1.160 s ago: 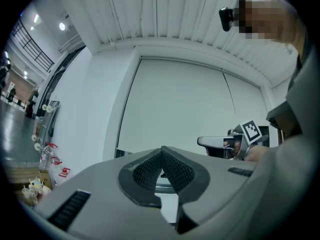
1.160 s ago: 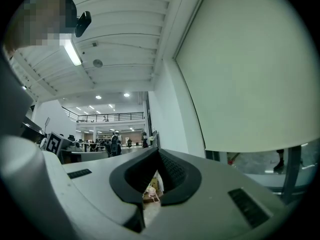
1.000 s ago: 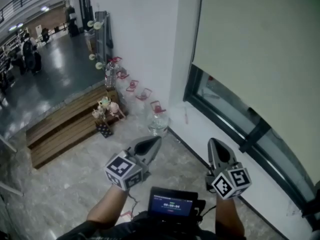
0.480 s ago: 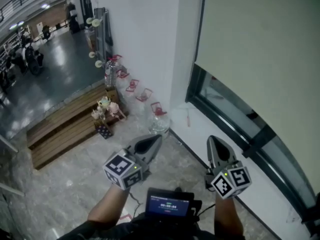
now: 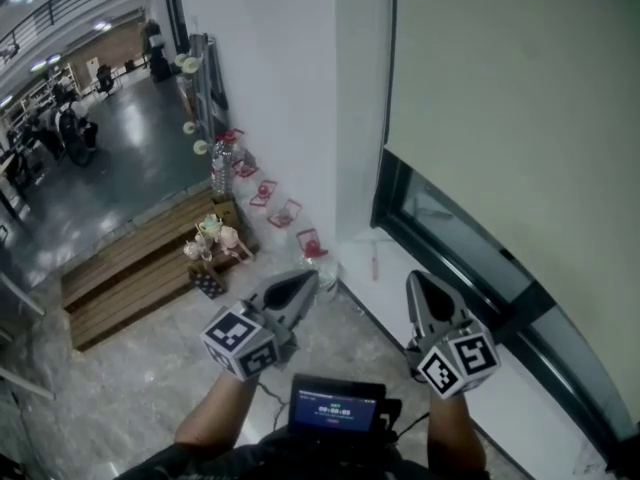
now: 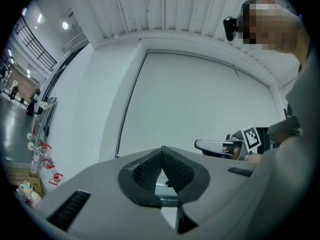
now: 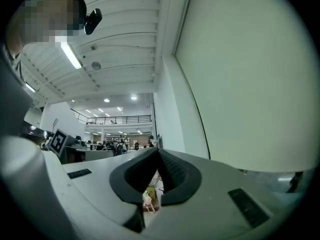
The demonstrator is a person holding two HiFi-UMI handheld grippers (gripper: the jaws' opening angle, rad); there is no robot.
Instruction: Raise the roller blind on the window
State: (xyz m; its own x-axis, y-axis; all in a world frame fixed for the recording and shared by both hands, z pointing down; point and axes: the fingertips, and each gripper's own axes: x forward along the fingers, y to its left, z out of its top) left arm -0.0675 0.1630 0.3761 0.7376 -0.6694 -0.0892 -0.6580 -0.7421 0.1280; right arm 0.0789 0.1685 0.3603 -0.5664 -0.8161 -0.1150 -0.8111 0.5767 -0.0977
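The cream roller blind hangs over most of the window at the right, with the dark window frame and a strip of glass showing under its lower edge. A thin dark line runs down the blind's left edge. My left gripper and right gripper are held side by side in front of me, short of the window. Both are shut with nothing between the jaws. The blind fills the left gripper view beyond the closed tips. In the right gripper view the blind lies right of the tips.
A white pillar stands left of the window. Water bottles with red handles line its foot, beside small figurines and wooden steps. A white sill runs under the window. A screen device sits at my chest.
Both grippers have travelled forward together toward the pillar corner and the window; the bottles on the floor now lie closer to their tips. The jaws stay shut.
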